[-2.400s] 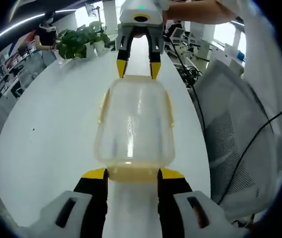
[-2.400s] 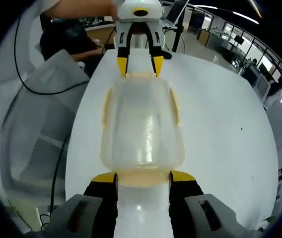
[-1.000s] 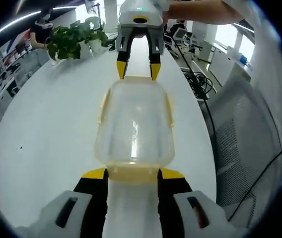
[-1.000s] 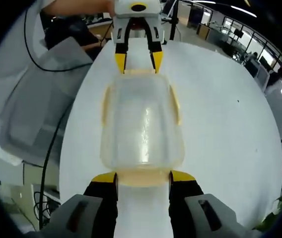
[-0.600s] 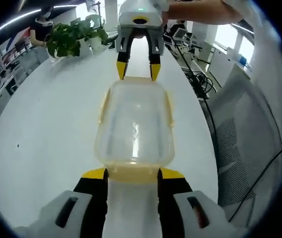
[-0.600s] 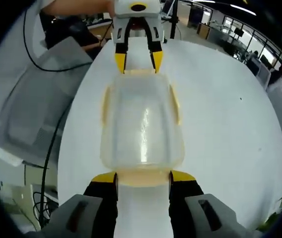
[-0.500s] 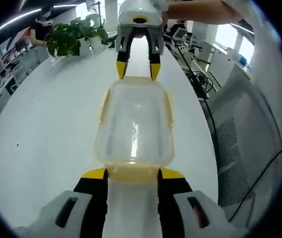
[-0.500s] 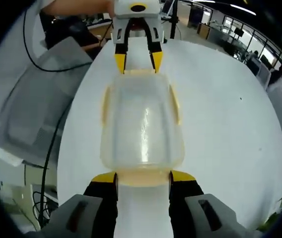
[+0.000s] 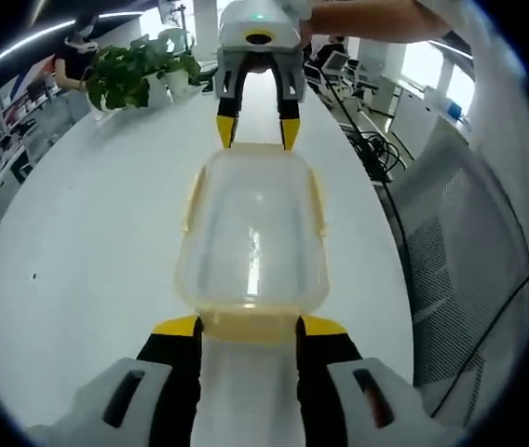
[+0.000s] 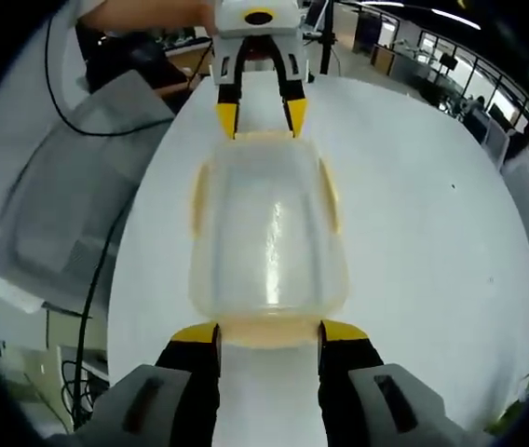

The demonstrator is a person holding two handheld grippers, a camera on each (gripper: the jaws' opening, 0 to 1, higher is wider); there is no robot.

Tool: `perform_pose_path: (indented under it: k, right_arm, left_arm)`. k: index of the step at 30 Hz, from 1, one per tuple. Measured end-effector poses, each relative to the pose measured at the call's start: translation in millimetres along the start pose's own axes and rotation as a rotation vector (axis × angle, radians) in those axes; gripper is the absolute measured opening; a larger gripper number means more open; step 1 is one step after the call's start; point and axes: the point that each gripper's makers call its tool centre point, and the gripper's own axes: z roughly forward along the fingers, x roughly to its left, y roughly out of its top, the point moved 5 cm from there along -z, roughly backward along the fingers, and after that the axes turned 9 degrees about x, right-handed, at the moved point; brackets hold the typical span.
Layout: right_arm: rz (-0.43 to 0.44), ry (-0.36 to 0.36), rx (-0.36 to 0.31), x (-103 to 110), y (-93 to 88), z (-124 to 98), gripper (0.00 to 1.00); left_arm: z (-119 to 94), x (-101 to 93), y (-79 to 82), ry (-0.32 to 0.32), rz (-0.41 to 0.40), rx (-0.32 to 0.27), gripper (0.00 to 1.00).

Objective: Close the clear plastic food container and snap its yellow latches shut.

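The clear plastic container (image 9: 250, 228) lies with its lid on, on the white table (image 9: 88, 251), lengthwise between both grippers. Yellow latches (image 9: 191, 191) run along its long sides. In the left gripper view my left gripper (image 9: 250, 326) is open at the near short end, and the yellow end latch (image 9: 250, 318) sits between its tips. My right gripper (image 9: 257, 132) stands open at the far end, tips against the rim. The right gripper view mirrors this: container (image 10: 266, 233), right gripper (image 10: 269, 332) open around the near end latch (image 10: 266, 328), left gripper (image 10: 263, 116) open at the far end.
A potted plant (image 9: 139, 74) stands at the table's far end. A grey mesh chair (image 9: 460, 242) and floor cables (image 9: 367, 140) lie past the table's edge on one side; the chair (image 10: 60, 205) is left in the right gripper view. A hand (image 9: 376, 19) holds the right gripper.
Both views have shifted slightly with the hands. The container and the two grippers keep their places relative to each other, and the jaws stand as before.
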Motion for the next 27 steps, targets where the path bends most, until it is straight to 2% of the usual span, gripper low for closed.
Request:
perform_pose_path:
  k: [1,4,10,12,13,14,15,17,18,19,20,21,22,23,24,25,26,27]
  right_arm:
    - [0.003,0.003,0.005,1.7,-0.8,1.6,0.50]
    - [-0.001,-0.006,0.009,4.8,-5.2,2.6,0.49]
    - [0.050,-0.026,-0.023,5.4,-5.1,-8.0,0.47]
    - [0.121,-0.032,-0.042,5.3,-3.4,-12.5,0.47]
    - [0.193,-0.031,-0.050,4.0,-3.3,-16.1,0.46]
    - [0.246,-0.038,-0.048,2.1,-3.7,-18.8,0.45]
    - [0.287,-0.055,-0.075,-1.8,-1.4,-23.1,0.44]
    - [0.370,-0.066,-0.085,-2.9,-0.2,-26.8,0.42]
    - [0.393,-0.050,-0.094,0.0,2.1,-27.2,0.42]
    - [0.436,-0.050,-0.101,1.0,4.4,-27.6,0.41]
    - [0.453,-0.060,-0.103,1.3,6.0,-27.9,0.41]
    - [0.464,-0.056,-0.101,3.2,7.6,-27.6,0.41]
    - [0.516,-0.071,-0.091,2.9,7.6,-26.7,0.40]
    - [0.555,-0.085,-0.076,2.8,6.3,-26.3,0.40]
    - [0.554,-0.069,-0.088,5.5,9.2,-25.4,0.41]
    - [0.612,-0.077,-0.091,4.9,9.0,-24.6,0.41]
    - [0.642,-0.092,-0.083,3.5,7.4,-24.2,0.40]
    - [0.674,-0.095,-0.087,3.5,7.5,-23.1,0.39]
  left_arm:
    - [0.3,-1.5,-2.0,-0.010,-0.012,0.010,0.42]
    - [-0.8,-2.2,-3.2,0.002,-0.039,-0.024,0.49]
    - [-9.5,-2.7,-4.8,0.007,-0.103,-0.048,0.46]
    - [-15.5,-3.1,-0.7,-0.003,-0.185,-0.074,0.45]
    - [-18.8,-2.4,1.3,-0.002,-0.207,-0.087,0.45]
    - [-22.5,-0.1,3.9,0.006,-0.250,-0.107,0.45]
    - [-27.7,4.1,7.9,0.021,-0.326,-0.136,0.45]
    - [-32.8,5.0,14.0,0.024,-0.396,-0.165,0.44]
    - [-33.8,4.7,15.6,0.030,-0.414,-0.164,0.43]
    - [-34.4,6.9,15.8,0.063,-0.449,-0.149,0.41]
    - [-33.7,5.2,17.4,0.062,-0.455,-0.141,0.41]
    - [-33.5,4.7,17.6,0.071,-0.487,-0.129,0.41]
    - [-33.2,5.9,16.9,0.087,-0.540,-0.125,0.41]
    - [-33.1,5.5,17.6,0.087,-0.558,-0.128,0.41]
    - [-32.7,3.6,21.4,0.078,-0.582,-0.150,0.41]
    - [-31.9,3.0,21.8,0.090,-0.640,-0.147,0.41]
    - [-30.9,2.6,23.3,0.096,-0.657,-0.156,0.41]
    - [-28.2,-0.6,22.2,0.100,-0.688,-0.132,0.41]
